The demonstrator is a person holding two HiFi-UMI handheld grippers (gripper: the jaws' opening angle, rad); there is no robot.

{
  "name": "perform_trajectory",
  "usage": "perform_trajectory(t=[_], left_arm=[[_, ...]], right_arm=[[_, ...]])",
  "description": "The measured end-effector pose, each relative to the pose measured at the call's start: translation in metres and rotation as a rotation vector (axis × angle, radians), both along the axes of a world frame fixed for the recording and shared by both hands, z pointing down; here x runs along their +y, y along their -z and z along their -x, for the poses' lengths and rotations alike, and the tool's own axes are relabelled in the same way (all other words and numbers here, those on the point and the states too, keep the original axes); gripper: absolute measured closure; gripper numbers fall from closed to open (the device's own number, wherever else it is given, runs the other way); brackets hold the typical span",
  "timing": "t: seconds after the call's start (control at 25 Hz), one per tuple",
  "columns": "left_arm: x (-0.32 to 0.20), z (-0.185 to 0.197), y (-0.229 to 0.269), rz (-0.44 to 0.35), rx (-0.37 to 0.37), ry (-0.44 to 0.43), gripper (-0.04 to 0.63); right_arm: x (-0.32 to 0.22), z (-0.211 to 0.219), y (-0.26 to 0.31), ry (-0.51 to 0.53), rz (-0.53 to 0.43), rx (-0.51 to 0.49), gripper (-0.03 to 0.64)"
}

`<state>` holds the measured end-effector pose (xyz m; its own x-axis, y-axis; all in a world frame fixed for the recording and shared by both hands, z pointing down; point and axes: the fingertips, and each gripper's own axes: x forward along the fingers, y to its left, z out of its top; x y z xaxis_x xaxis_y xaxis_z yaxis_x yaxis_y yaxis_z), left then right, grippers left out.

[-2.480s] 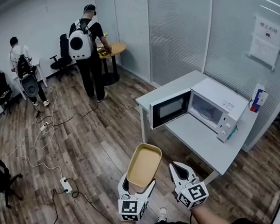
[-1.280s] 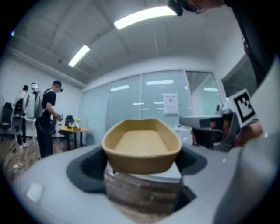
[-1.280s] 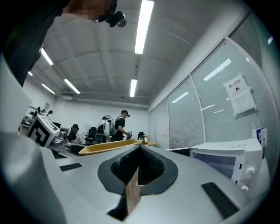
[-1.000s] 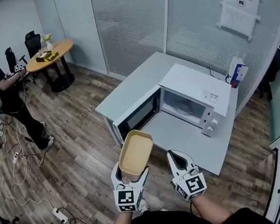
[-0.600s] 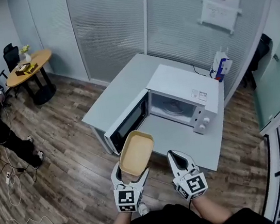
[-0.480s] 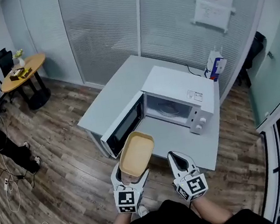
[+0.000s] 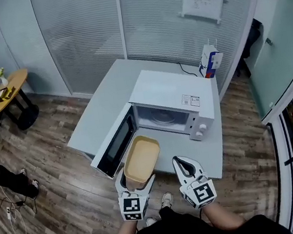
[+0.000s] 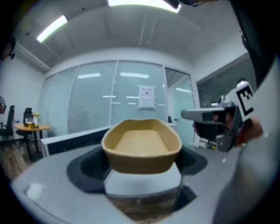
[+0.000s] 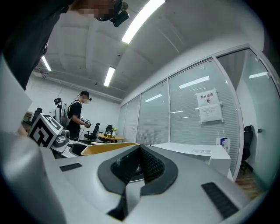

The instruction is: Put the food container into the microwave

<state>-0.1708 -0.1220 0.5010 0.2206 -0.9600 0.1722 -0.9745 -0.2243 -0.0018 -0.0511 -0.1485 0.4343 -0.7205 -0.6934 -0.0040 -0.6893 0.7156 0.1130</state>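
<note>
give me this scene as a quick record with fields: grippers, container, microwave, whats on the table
left gripper: shut on the near end of the empty tan plastic food container, held in the air
right gripper: jaws together, empty
white microwave: on the pale grey table, door swung open, only the turntable inside
task status: container not yet in the microwave
also on table: blue, white and red carton behind the microwave

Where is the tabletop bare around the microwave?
Bare: the table left of the microwave, behind its open door; also the strip before the microwave's front. Tight: the rear corner with the carton.
</note>
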Motion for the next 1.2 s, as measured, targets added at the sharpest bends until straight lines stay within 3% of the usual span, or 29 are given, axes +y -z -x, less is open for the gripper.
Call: perform_trajectory(t=[0.4,0.8,1.2], left_arm=[[-0.079,-0.016,-0.014,0.057,0.037,-0.053,0.115],[-0.131,-0.035,-0.032,0.110,0.014,-0.080,0.115],[-0.167,-0.041,-0.063,0.158,0.001,-0.134,0.115]], right_arm=[[-0.079,-0.017,0.005,-0.022,0.000,0.003,0.611],[-0.130,-0.033,-0.004,-0.024,0.010,0.002,0.611],[-0.154,-0.038,-0.050,-0.101,0.109,0.013,0.611]])
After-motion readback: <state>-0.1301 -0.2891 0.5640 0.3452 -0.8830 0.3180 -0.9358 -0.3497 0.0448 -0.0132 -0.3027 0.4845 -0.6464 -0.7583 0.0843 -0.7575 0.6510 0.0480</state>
